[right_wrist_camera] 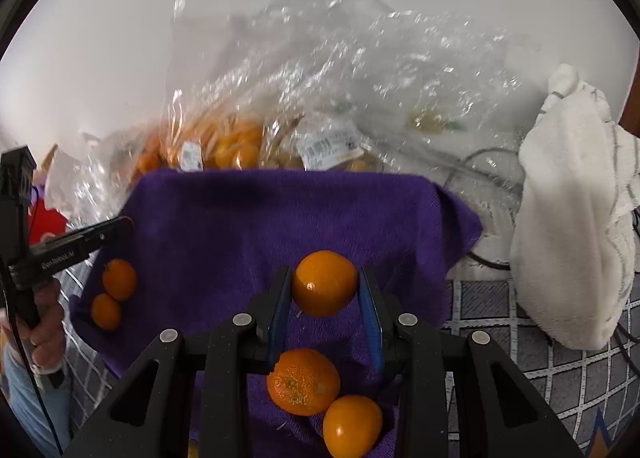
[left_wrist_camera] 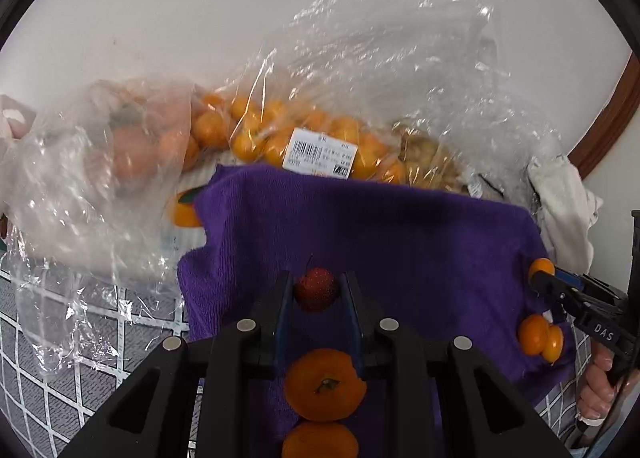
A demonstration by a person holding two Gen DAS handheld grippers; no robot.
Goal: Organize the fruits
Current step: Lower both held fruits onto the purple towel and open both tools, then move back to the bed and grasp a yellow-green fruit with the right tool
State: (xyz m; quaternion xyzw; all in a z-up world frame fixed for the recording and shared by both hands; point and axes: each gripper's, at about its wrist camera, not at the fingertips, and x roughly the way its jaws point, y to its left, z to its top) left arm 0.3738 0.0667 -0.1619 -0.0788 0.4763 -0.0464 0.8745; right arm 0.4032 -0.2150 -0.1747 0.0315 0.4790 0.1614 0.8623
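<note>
Nearest the left wrist camera: 2 tangerines [left_wrist_camera: 325, 384] on the purple towel [left_wrist_camera: 400, 242], between the finger bases, stem end of the upper one facing up. Left gripper [left_wrist_camera: 316, 290] clamps a small red fruit [left_wrist_camera: 316, 289], its stem pointing up and away. Right gripper [right_wrist_camera: 325, 285] sits around a round orange [right_wrist_camera: 325, 283]: left finger touching, slight gap at the right one, no clear long axis. Behind the towel, clear plastic bags [left_wrist_camera: 360, 98] of small oranges [left_wrist_camera: 256, 134] block the back edge. White cloth [right_wrist_camera: 576, 218] lies right of the towel. 2 more oranges [right_wrist_camera: 114, 292] sit at the towel's left edge.
</note>
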